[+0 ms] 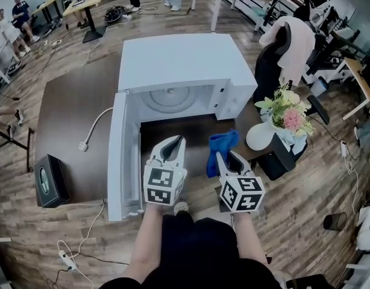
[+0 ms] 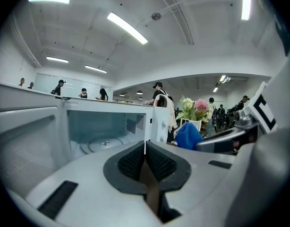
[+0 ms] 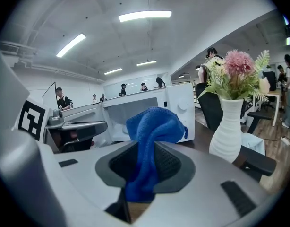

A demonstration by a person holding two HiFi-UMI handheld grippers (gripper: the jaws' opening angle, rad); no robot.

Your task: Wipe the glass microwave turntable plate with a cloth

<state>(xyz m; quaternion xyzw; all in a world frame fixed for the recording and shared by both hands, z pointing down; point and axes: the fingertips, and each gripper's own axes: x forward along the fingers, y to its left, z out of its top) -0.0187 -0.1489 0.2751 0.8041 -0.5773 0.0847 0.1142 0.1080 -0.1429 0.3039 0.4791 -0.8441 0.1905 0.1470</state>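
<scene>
The left gripper (image 1: 175, 142), held in front of the open microwave (image 1: 185, 62), has its jaws pressed together with nothing between them. Just beside it, the right gripper (image 1: 223, 159) is clamped on a blue cloth (image 1: 223, 144) that bunches up above its jaws. The glass turntable plate (image 1: 172, 97) lies inside the microwave cavity, apart from both grippers.

Bright overhead tube lighting, fisheye edges
</scene>
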